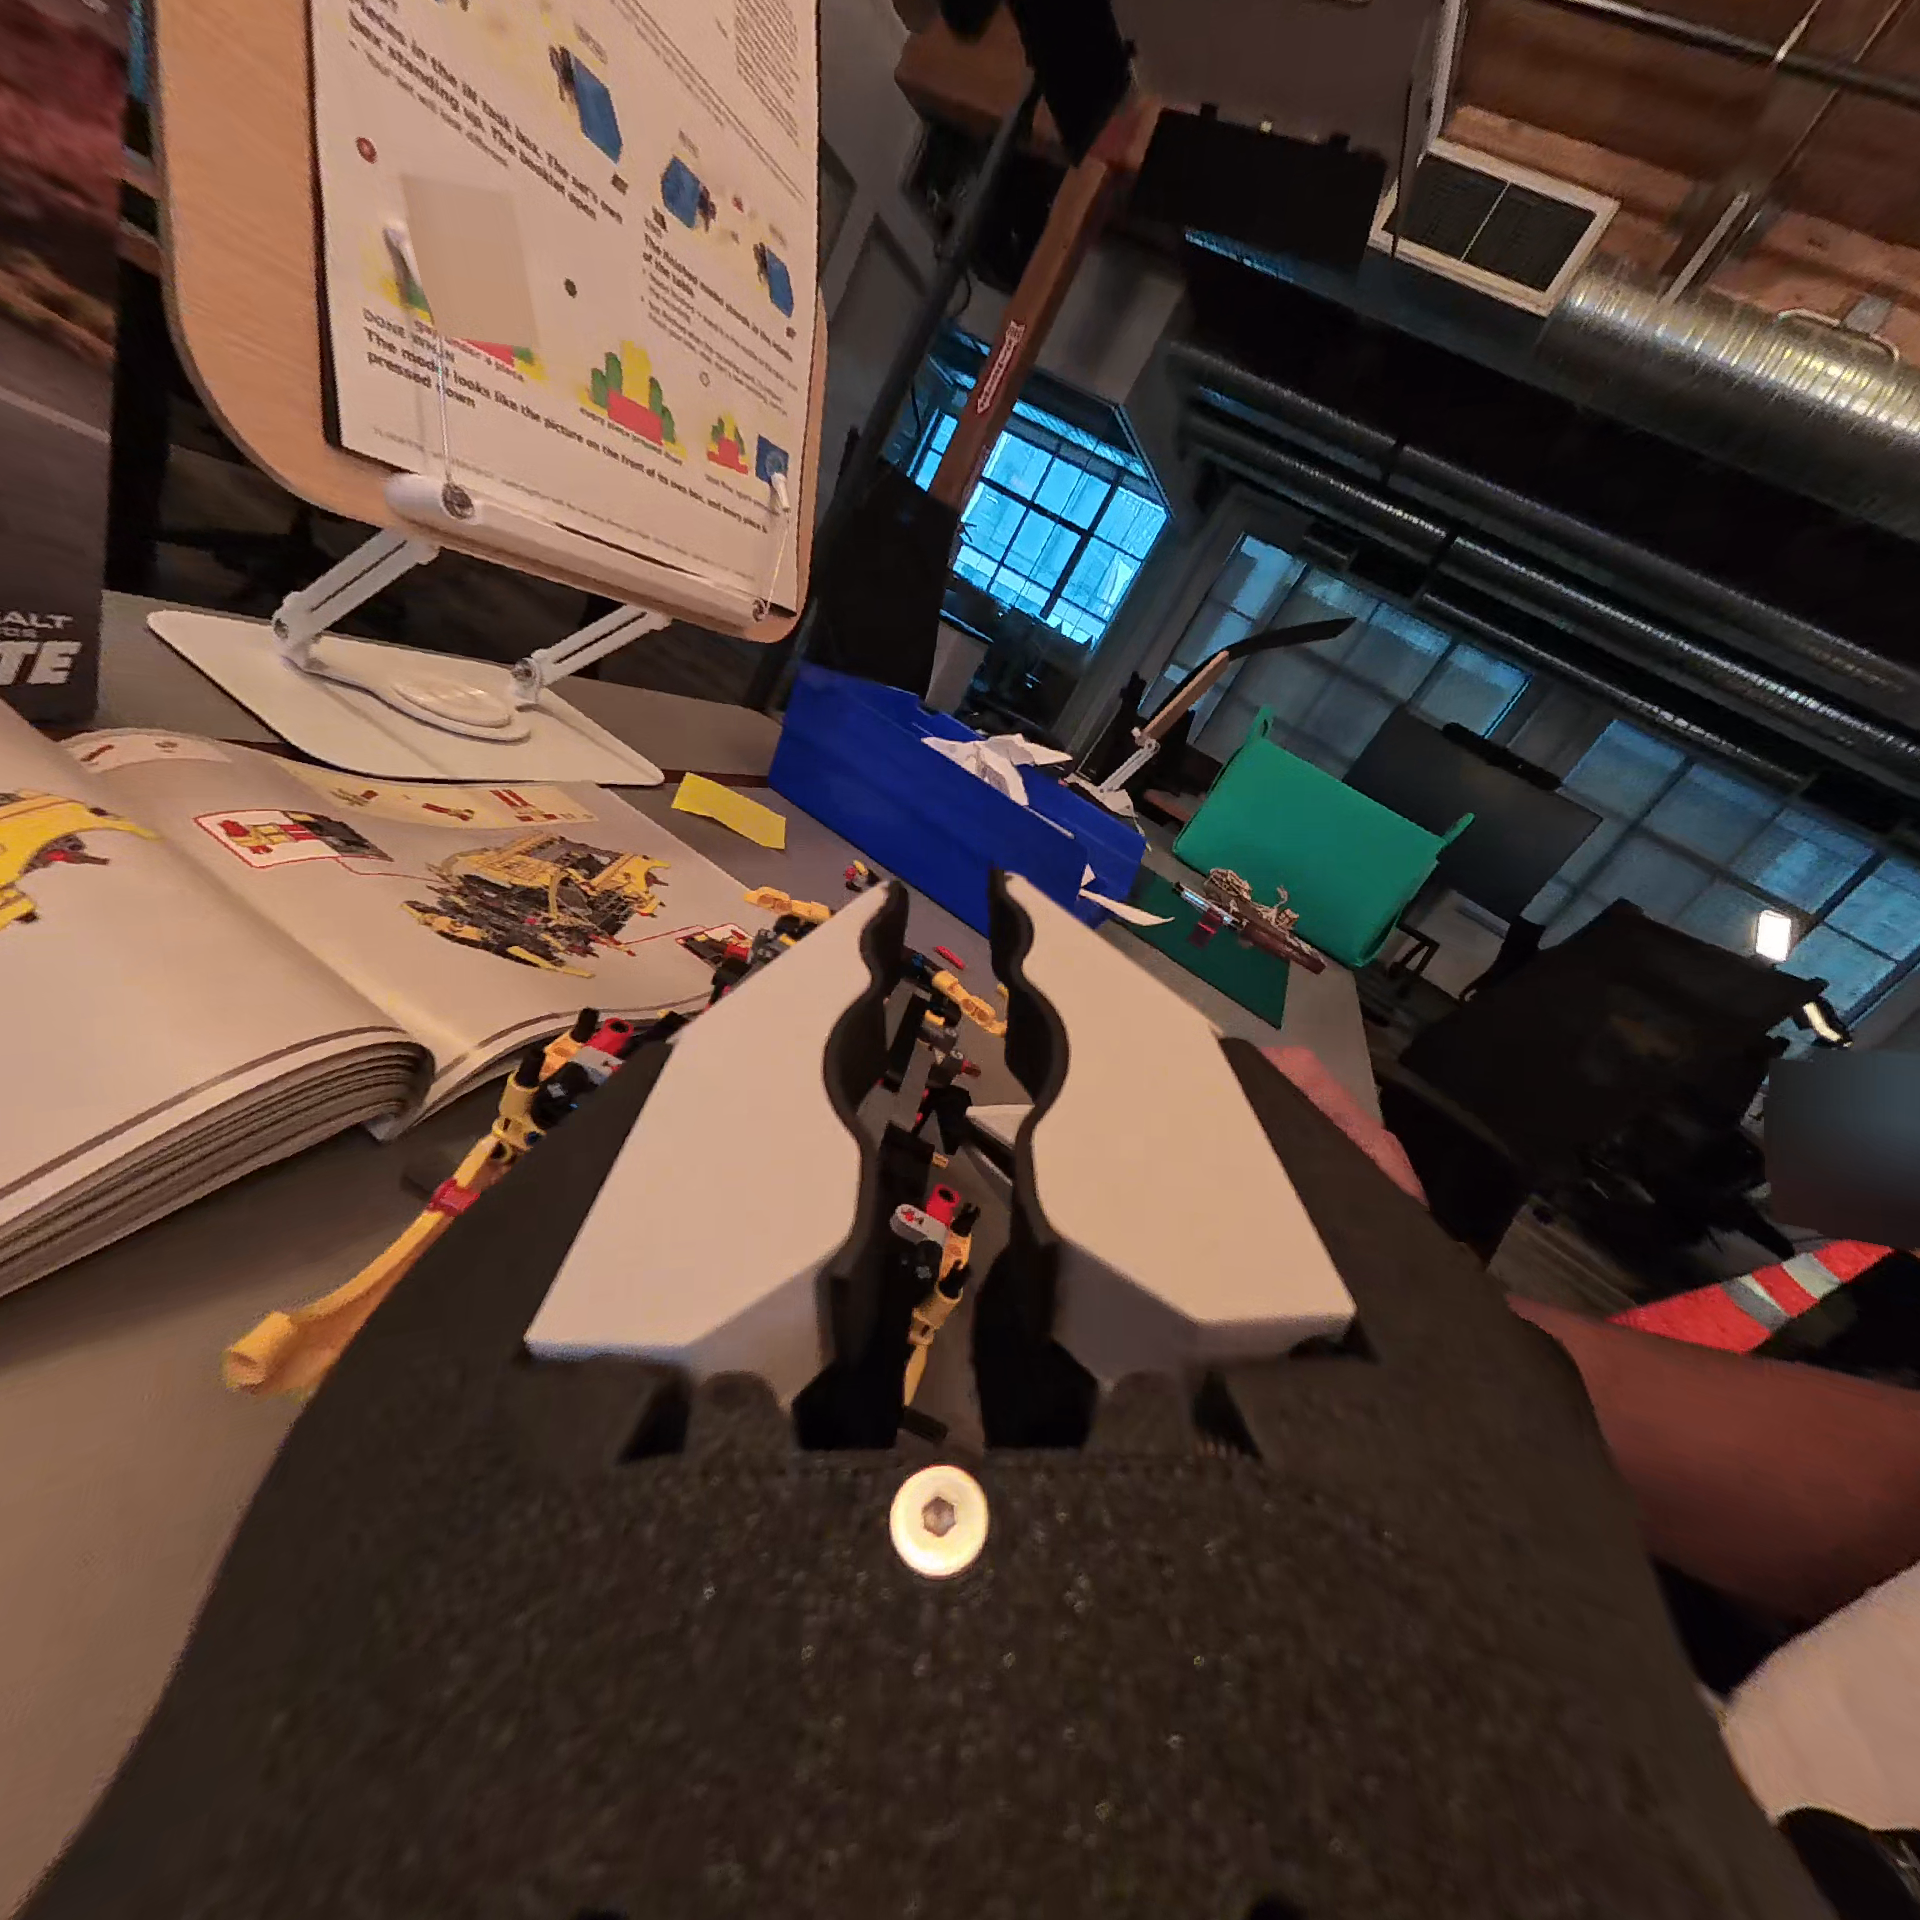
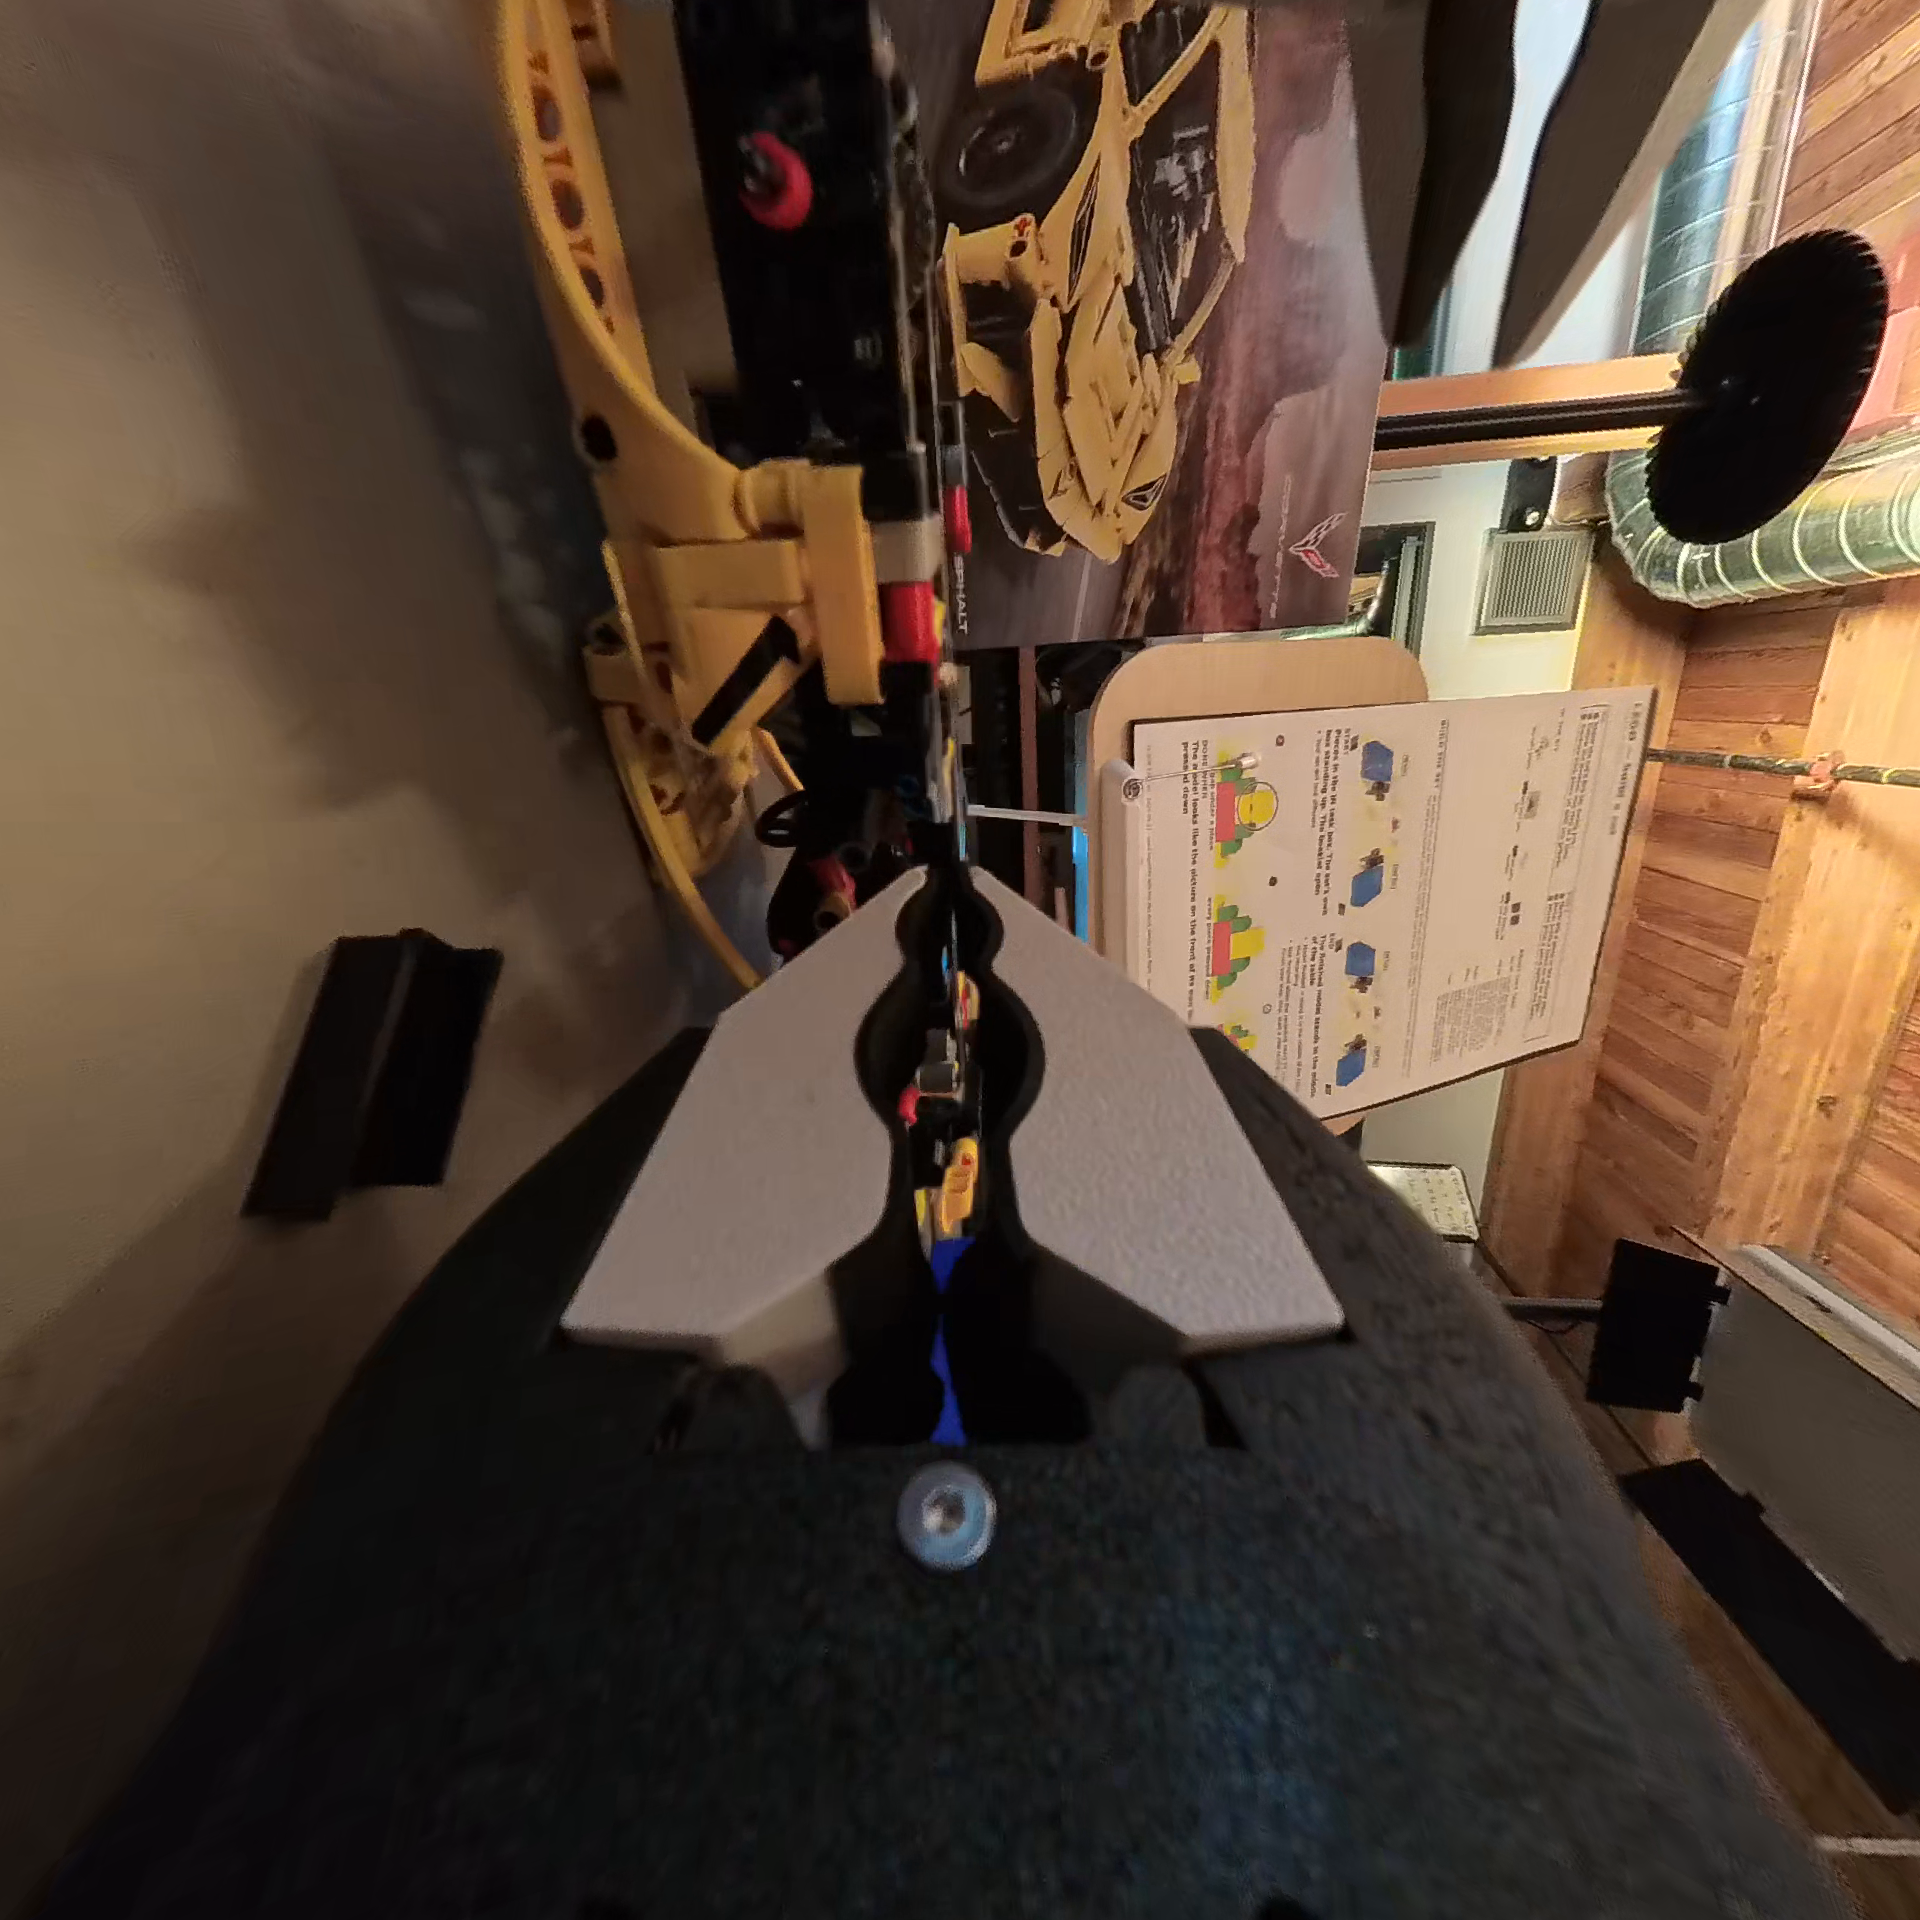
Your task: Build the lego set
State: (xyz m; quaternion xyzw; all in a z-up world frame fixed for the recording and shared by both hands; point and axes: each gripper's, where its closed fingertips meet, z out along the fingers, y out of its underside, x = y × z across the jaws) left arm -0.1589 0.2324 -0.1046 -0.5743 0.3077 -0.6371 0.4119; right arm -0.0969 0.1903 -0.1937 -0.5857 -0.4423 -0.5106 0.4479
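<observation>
The partly built lego model is a black frame with yellow arches and red pins, lying on the grey table by the open instruction booklet. My left gripper sits over it with a narrow gap between its tips, and a black part of the model sits between the pads. My right gripper is rolled on its side and is shut on the thin black edge of the model, whose frame runs away from the tips.
A stand with a printed sheet is at the back, also in the right wrist view. The set's box stands behind the model. A blue bin, a green bin and loose pieces lie beyond. A black piece lies on the table. A person's arm is at the right. The grippers' ends are close to 12 centimetres from one another.
</observation>
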